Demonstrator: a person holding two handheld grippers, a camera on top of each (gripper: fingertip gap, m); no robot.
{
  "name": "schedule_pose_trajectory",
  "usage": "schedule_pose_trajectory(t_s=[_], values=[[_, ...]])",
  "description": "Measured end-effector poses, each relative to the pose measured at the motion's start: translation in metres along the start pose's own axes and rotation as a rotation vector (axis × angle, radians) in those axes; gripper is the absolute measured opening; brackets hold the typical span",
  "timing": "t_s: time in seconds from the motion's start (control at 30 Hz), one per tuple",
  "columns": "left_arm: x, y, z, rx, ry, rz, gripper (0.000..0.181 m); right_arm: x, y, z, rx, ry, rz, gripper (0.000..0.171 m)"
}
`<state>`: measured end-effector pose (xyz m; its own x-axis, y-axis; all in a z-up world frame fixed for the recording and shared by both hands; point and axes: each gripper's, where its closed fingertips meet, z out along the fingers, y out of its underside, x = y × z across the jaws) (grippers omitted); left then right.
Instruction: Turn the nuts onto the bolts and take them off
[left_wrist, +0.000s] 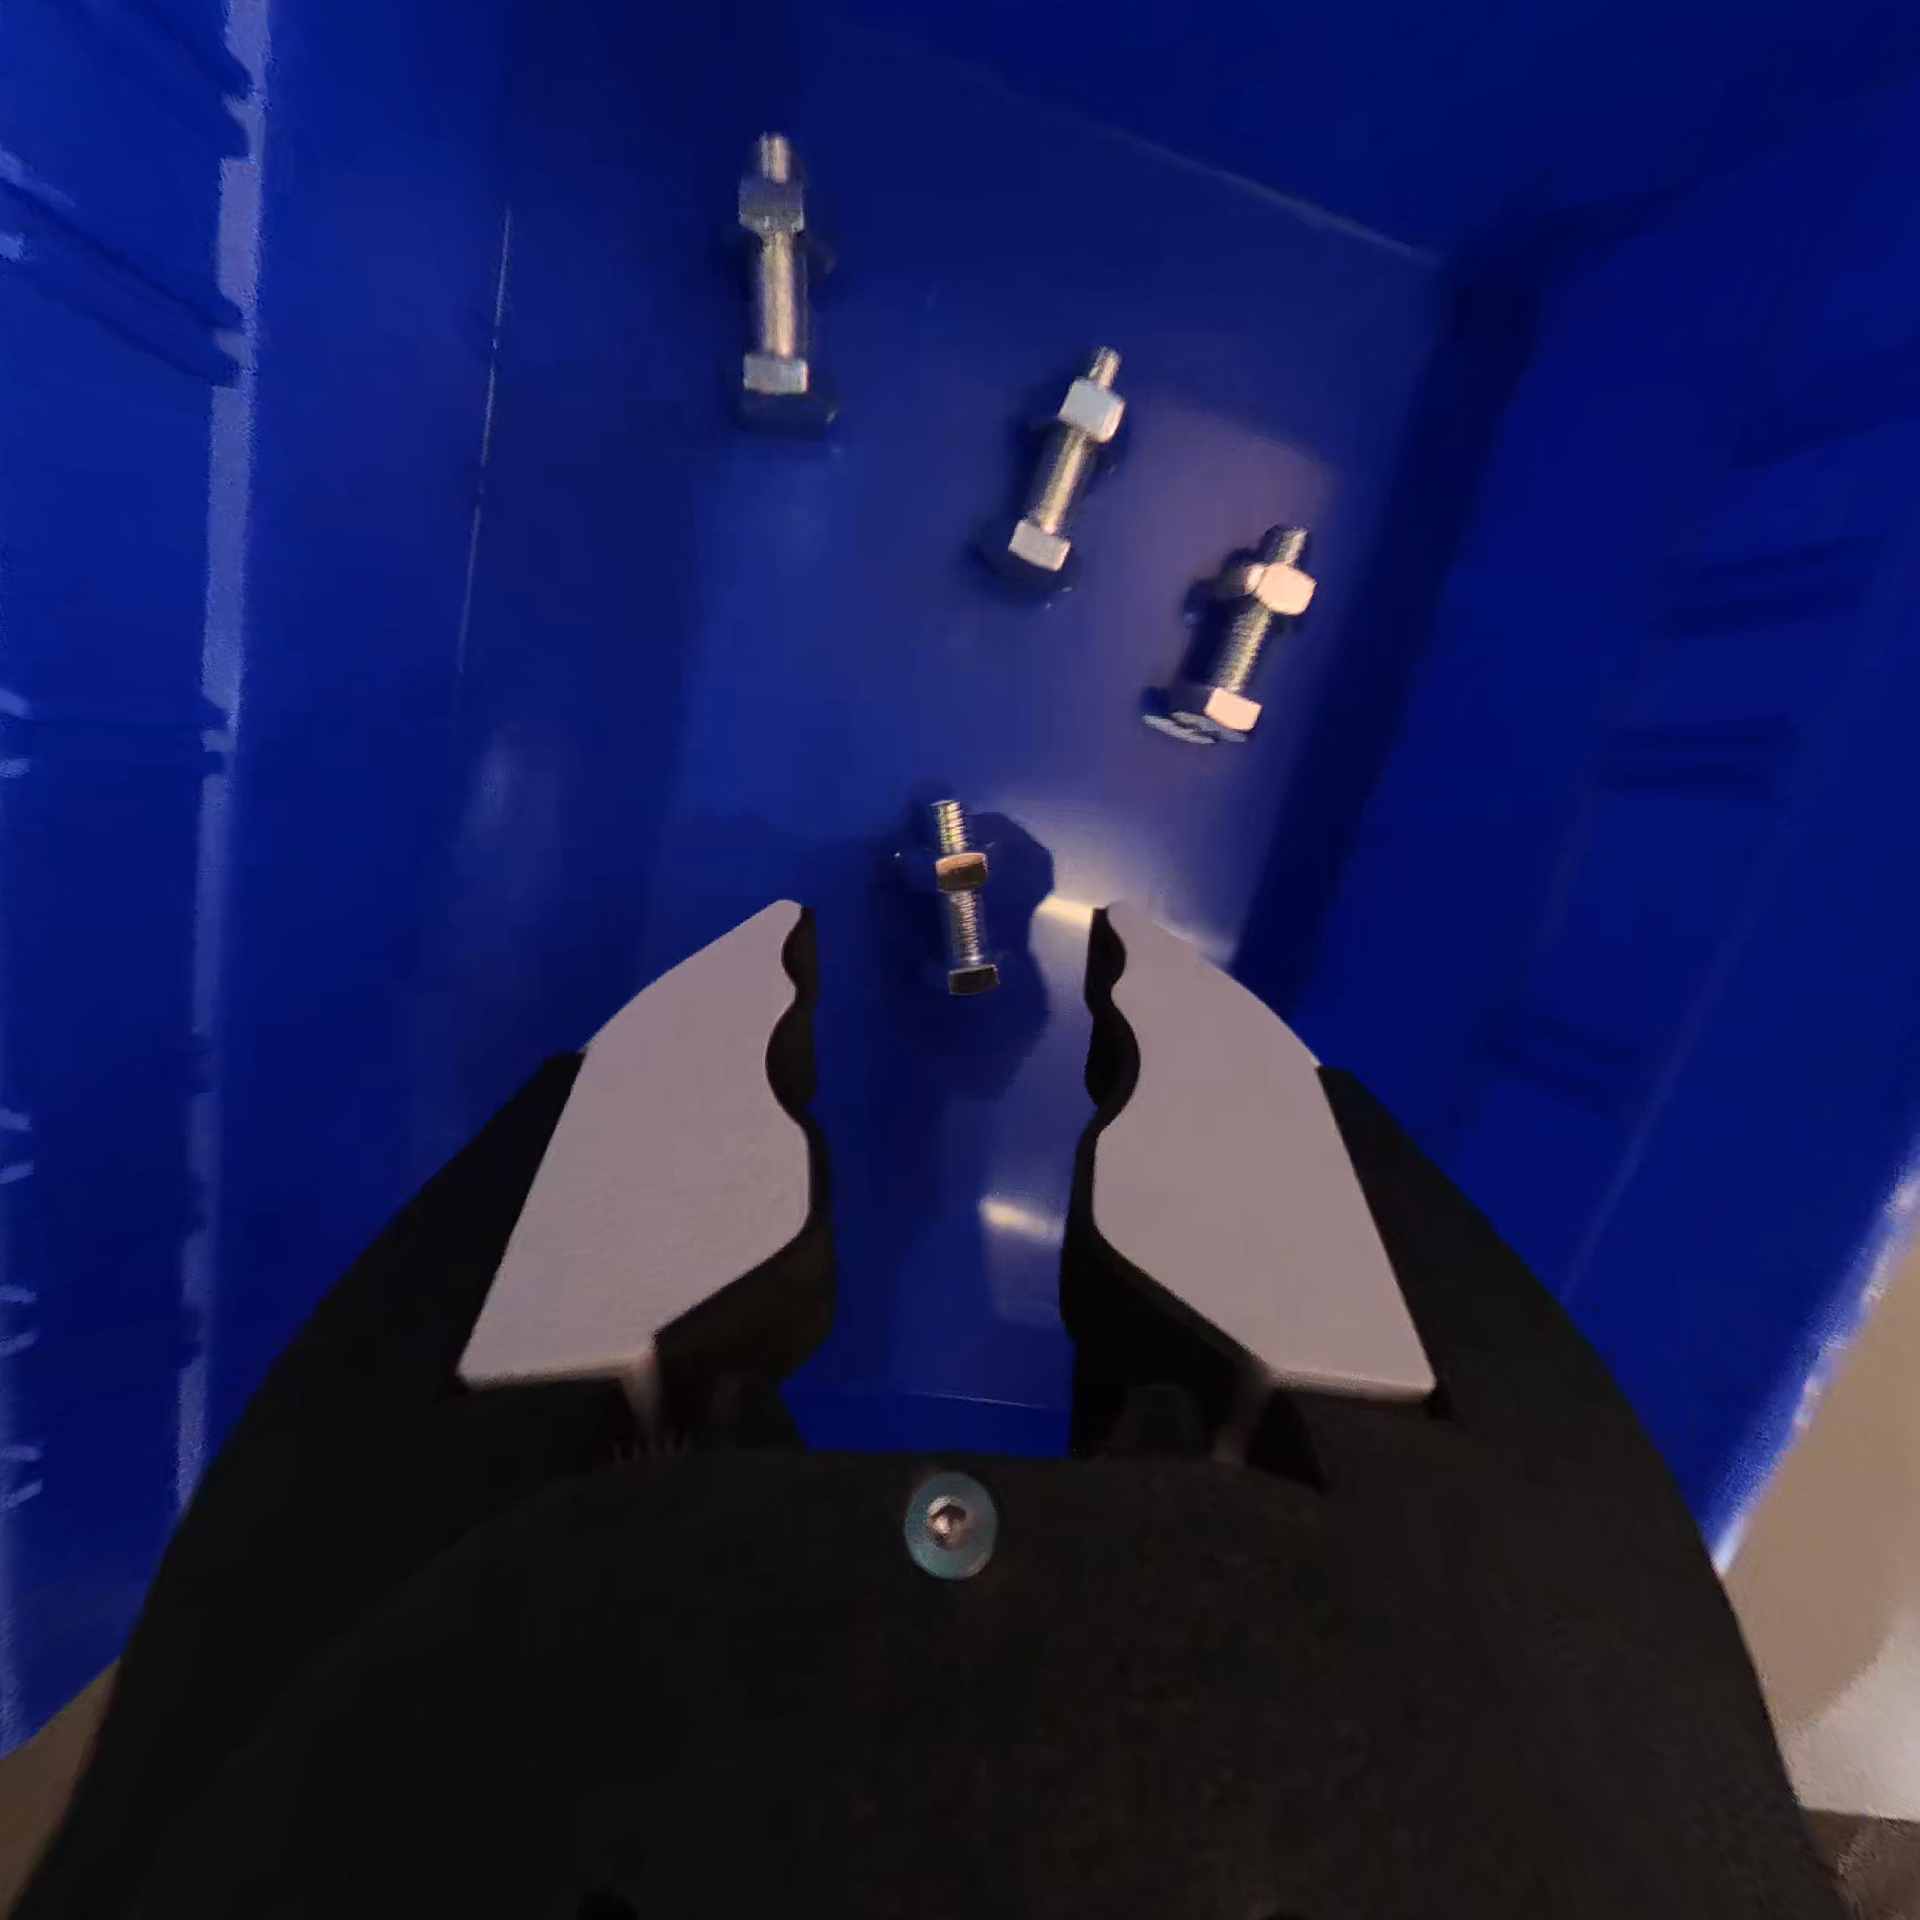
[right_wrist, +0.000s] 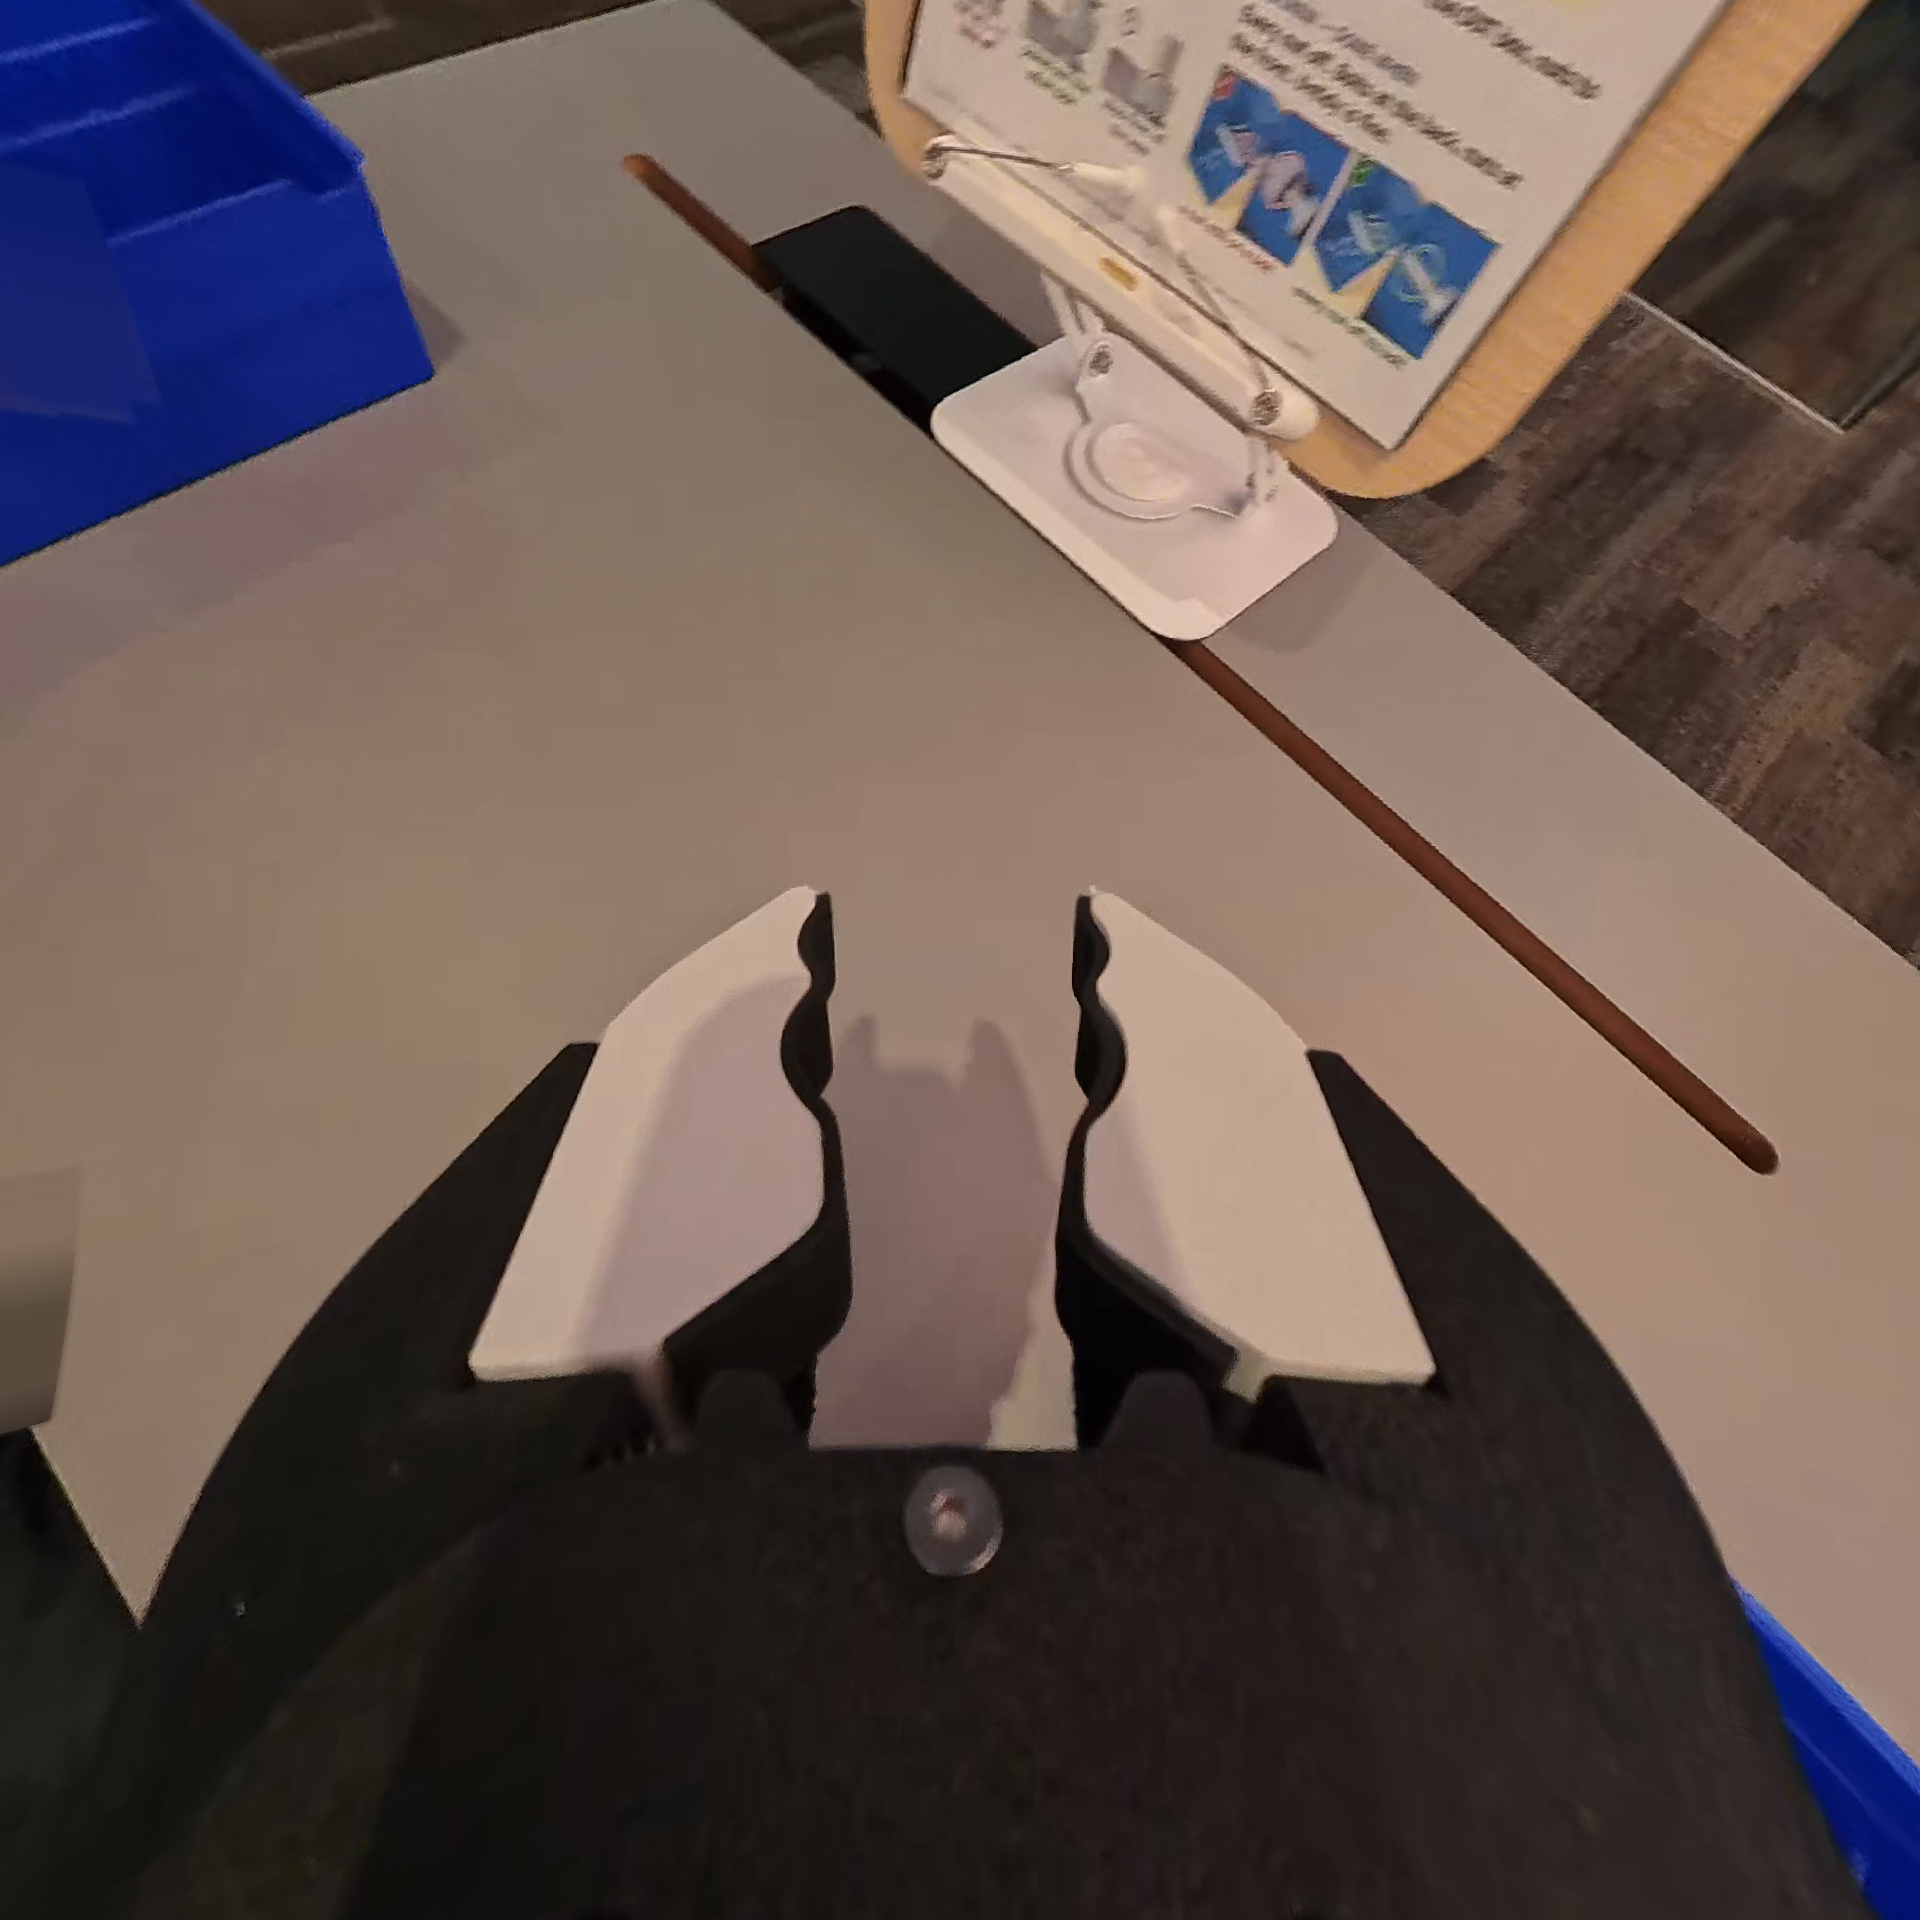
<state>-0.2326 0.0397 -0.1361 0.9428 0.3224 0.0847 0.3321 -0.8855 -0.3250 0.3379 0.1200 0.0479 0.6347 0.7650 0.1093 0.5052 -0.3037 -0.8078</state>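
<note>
White-padded and parted, the left gripper (left_wrist: 951, 914) holds nothing; a small bolt (left_wrist: 961, 904) with its nut (left_wrist: 958, 871) lies on the blue bin (left_wrist: 623, 675) floor, just beyond the tips. Farther in lie three more bolts with nuts on them — one (left_wrist: 1231, 644) at right, one (left_wrist: 1065, 468) in the middle, the largest (left_wrist: 777, 281) farthest. The right gripper (right_wrist: 954, 909) is also parted and empty, over a grey table (right_wrist: 520, 675) — beyond it stands a white stand (right_wrist: 1143, 499) with a printed sheet (right_wrist: 1351, 156).

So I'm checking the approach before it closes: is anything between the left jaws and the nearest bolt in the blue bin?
Nothing visible is. The open left gripper points straight at the nearest silver bolt with its nut, lying on the blue plastic bin's floor; the three other nutted bolts lie farther off.
</note>
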Motion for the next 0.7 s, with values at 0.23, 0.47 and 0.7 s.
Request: schedule_pose_trajectory(t_s=[0.23, 0.47, 0.7], values=[[0.004, 0.007, 0.018, -0.074, -0.047, -0.008, 0.048, -0.011, 0.010, 0.001, -0.046, -0.026, -0.056, 0.042], [0.002, 0.003, 0.024, -0.057, -0.088, 0.013, 0.031, -0.003, 0.019, -0.002, -0.042, -0.034, -0.019, 0.040], [-0.003, -0.001, 0.025, -0.026, -0.076, 0.068, 0.020, -0.003, 0.032, -0.002, -0.064, -0.040, -0.015, 0.039]])
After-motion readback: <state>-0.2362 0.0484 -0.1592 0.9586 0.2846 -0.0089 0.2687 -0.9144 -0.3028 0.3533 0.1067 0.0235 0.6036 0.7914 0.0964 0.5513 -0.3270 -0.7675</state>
